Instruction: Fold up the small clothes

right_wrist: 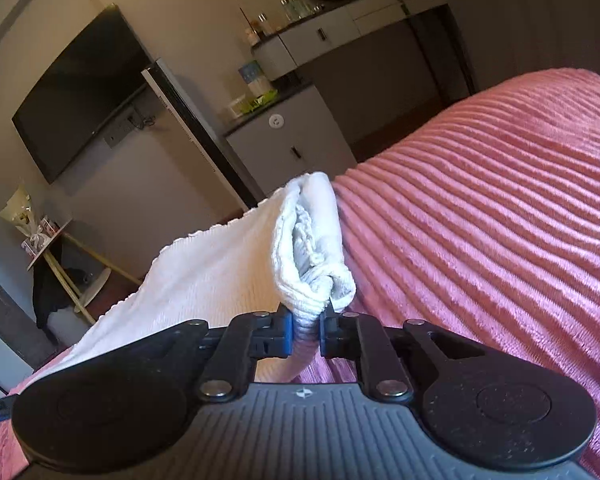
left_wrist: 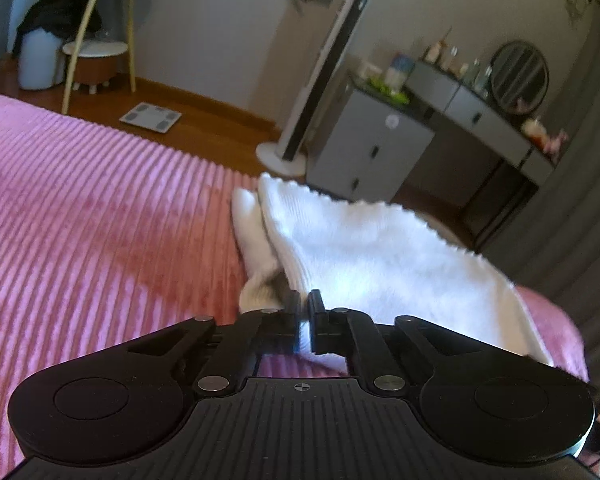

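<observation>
White sock [left_wrist: 372, 248] fills the left wrist view from centre toward 3 o'clock, lifted above the pink ribbed blanket [left_wrist: 100, 208]; the left gripper [left_wrist: 305, 308] is clenched on one edge. Right wrist view: the right gripper [right_wrist: 306, 320] pinches bunched sock fabric at centre. Folding looks barely begun; no crease is made.

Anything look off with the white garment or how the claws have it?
Nothing damaged. The white garment is bunched into a thick wad in the right claw, while the left claw pinches a thin edge, so it hangs uneven over the pink bedspread.
</observation>
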A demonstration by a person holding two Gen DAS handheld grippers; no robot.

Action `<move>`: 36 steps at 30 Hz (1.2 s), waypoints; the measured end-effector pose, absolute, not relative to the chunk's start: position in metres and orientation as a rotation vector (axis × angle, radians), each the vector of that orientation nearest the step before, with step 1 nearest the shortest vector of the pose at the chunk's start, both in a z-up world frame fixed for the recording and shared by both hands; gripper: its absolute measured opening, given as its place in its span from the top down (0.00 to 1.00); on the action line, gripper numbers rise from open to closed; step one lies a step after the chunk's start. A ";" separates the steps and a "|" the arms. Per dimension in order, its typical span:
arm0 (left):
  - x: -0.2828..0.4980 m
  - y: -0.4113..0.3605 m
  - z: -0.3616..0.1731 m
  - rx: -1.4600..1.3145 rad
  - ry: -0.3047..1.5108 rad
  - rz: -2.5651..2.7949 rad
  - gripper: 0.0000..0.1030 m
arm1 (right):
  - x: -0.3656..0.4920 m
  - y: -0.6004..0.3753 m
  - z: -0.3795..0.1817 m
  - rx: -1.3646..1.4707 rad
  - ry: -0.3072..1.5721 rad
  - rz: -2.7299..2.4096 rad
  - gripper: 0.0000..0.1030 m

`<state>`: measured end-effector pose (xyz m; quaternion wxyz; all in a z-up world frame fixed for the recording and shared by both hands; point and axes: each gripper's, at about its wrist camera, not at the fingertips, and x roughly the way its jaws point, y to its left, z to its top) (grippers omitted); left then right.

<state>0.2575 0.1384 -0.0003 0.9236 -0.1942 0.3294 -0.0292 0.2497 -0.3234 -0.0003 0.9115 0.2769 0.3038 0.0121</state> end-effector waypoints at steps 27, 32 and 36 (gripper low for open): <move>0.283 0.131 -0.035 -0.419 0.732 -0.132 0.92 | 0.252 -0.332 -0.017 0.717 0.672 0.082 0.91; 0.269 0.138 -0.023 -0.400 0.680 -0.098 0.93 | 0.249 -0.321 0.001 0.541 0.615 0.040 0.92; 0.275 0.137 -0.055 -0.351 0.777 -0.044 0.92 | 0.259 -0.316 -0.014 0.484 0.704 -0.004 0.89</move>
